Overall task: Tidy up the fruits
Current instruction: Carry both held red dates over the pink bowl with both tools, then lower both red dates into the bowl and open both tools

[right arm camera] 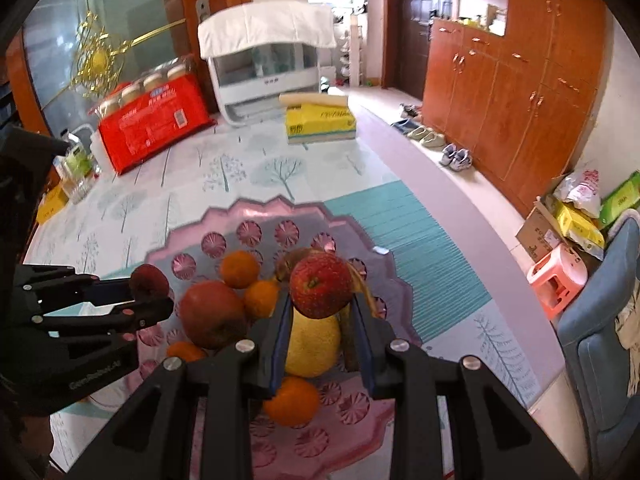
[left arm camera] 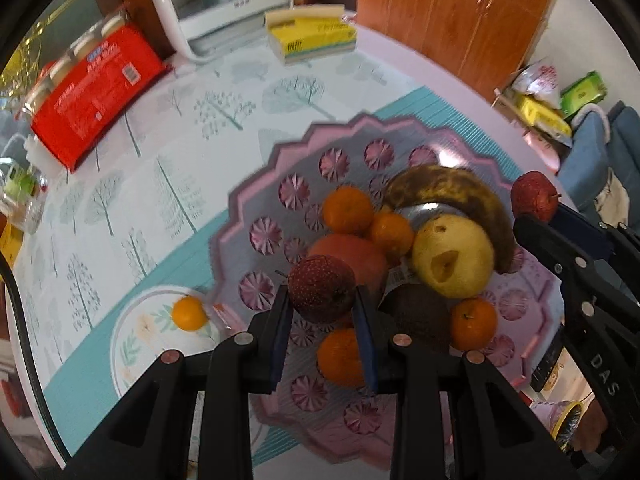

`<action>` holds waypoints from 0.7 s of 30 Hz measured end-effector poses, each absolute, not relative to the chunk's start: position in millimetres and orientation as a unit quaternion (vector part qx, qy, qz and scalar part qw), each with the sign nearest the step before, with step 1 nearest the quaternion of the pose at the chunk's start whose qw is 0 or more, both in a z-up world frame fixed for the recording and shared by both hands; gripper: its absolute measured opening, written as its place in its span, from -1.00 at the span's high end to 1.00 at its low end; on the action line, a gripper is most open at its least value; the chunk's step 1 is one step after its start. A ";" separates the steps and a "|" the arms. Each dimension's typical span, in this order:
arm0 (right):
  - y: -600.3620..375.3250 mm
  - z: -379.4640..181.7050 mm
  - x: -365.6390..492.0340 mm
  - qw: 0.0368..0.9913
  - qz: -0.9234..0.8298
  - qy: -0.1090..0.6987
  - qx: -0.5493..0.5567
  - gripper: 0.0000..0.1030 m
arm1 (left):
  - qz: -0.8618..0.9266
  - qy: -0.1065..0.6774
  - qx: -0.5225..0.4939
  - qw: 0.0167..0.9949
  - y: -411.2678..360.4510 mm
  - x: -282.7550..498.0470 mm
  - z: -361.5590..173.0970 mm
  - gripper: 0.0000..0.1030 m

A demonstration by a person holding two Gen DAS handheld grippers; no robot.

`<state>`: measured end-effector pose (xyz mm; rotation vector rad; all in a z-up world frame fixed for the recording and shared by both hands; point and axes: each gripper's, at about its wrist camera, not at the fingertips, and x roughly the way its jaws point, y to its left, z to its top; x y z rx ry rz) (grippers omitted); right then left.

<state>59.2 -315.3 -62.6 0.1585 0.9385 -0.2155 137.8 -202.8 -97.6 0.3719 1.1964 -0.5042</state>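
Two held apples [left arm camera: 321, 289] [right arm camera: 321, 285] hide fruit on the pink tray [left arm camera: 256, 200].

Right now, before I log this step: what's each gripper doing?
Left gripper: closed on a dark red fruit, over the pink tray.
Right gripper: closed on a red apple.

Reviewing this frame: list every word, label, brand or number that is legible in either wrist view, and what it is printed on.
"DAS": white letters on the black body of the right gripper, seen from the left wrist view.
Pale lettering on the left gripper body: too blurred to read surely.
Red package: white print and barcode, too blurred.
Yellow box: dark print, unreadable.
Sticker among the fruit on the pink tray: too small.
White appliance: small front mark, unreadable.
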 end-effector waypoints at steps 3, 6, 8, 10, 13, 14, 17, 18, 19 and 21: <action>-317.6 -73.7 63.7 0.879 -0.084 0.464 0.071 0.42 | -0.218 0.565 0.175 0.776 -206.8 137.7 -108.8 0.45; -318.0 -81.4 68.4 0.876 -0.072 0.473 0.064 0.42 | -0.206 0.568 0.176 0.777 -209.8 136.6 -112.6 0.44; -318.7 -86.0 70.3 0.874 -0.065 0.478 0.062 0.42 | -0.200 0.568 0.179 0.778 -211.9 135.7 -112.5 0.44; -319.9 -89.4 70.6 0.872 -0.061 0.482 0.061 0.42 | -0.195 0.569 0.178 0.779 -212.4 136.6 -112.6 0.43; -321.8 -93.0 69.9 0.871 -0.053 0.484 0.061 0.41 | -0.185 0.571 0.179 0.780 -213.4 135.8 -113.0 0.33; -322.3 -93.5 69.5 0.871 -0.051 0.485 0.063 0.41 | -0.183 0.573 0.179 0.778 -213.7 136.2 -113.7 0.26; -325.3 -93.8 67.7 0.871 -0.048 0.484 0.068 0.27 | -0.176 0.576 0.177 0.778 -213.6 134.5 -112.8 -0.17; -326.3 -93.6 68.5 0.871 -0.047 0.484 0.068 0.18 | -0.175 0.574 0.176 0.780 -213.6 133.4 -110.8 -0.23; -326.5 -92.9 68.0 0.872 -0.046 0.483 0.069 0.14 | -0.175 0.572 0.177 0.781 -214.1 132.6 -109.4 -0.30; -326.4 -90.3 67.0 0.874 -0.044 0.478 0.070 0.10 | -0.173 0.568 0.178 0.785 -214.4 131.2 -106.0 -0.43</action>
